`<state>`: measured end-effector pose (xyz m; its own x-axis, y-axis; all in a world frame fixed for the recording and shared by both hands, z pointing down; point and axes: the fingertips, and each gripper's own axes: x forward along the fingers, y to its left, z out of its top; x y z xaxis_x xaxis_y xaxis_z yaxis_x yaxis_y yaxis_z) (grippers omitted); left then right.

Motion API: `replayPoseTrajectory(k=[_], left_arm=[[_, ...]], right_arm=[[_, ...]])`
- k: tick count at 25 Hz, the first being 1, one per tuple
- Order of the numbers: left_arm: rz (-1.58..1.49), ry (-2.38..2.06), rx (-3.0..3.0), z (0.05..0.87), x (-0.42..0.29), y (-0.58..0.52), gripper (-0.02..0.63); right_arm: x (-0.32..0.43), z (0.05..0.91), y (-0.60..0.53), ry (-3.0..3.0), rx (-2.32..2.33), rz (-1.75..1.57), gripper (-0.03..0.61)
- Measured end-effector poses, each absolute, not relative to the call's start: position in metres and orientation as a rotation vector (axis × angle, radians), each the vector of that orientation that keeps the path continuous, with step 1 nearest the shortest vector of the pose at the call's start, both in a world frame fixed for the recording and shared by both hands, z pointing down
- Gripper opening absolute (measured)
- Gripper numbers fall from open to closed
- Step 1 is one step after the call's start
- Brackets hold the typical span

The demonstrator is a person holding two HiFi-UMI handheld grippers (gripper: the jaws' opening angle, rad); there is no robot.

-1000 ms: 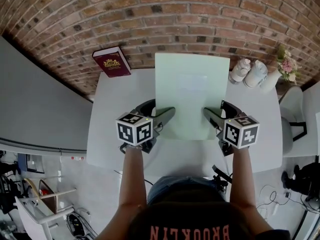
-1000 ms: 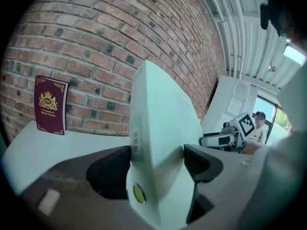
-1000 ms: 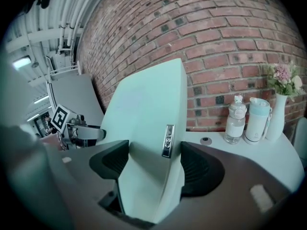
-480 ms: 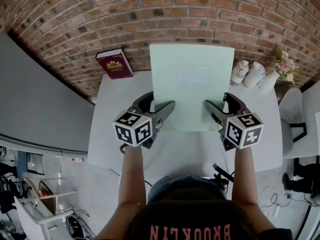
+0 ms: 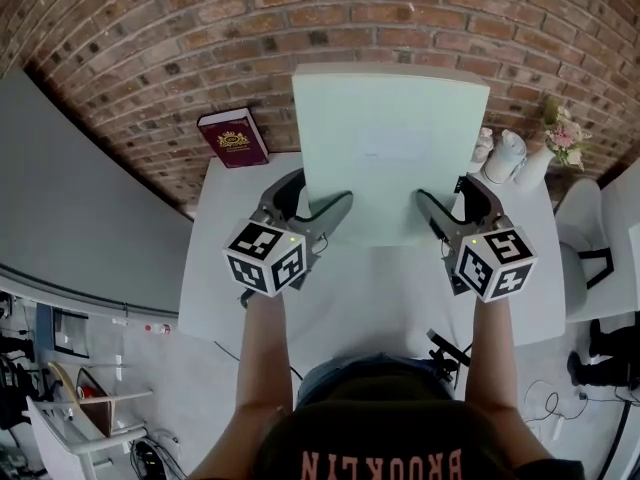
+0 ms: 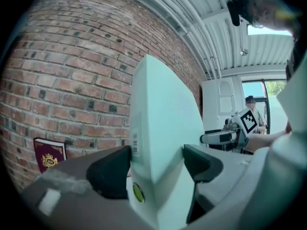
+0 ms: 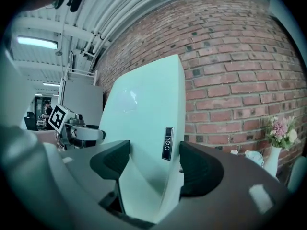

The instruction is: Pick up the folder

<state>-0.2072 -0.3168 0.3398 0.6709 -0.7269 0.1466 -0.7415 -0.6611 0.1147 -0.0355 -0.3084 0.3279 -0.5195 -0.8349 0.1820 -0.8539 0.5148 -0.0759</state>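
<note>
Head view: the pale green folder is held up above the white table, gripped at its near corners by the left gripper and the right gripper. A red book lies at the table's far left; a white vase holds pink flowers at far right.

Left gripper view: both jaws press the folder's edge. Whether the folder contains anything cannot be told.

Right gripper view: its jaws are likewise closed on the folder, beside a small dark label.
</note>
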Motion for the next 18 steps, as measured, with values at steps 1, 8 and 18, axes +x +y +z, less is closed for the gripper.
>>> replayPoseTrajectory(k=[1, 8, 18], left_arm=[[0.135, -1.217, 2.735, 0.335, -0.208, -0.317, 0.364], [0.116, -1.275, 2.803, 0.31, -0.213, -0.317, 0.364], [0.051, -1.306, 2.873, 0.285, -0.216, -0.317, 0.364]], right_arm=[[-0.036, 0.323, -0.309, -2.629, 1.478, 0.209, 0.33], [-0.043, 0.294, -0.307, -2.638, 1.516, 0.047, 0.328], [-0.046, 0.268, -0.303, -2.663, 1.574, -0.103, 0.327]])
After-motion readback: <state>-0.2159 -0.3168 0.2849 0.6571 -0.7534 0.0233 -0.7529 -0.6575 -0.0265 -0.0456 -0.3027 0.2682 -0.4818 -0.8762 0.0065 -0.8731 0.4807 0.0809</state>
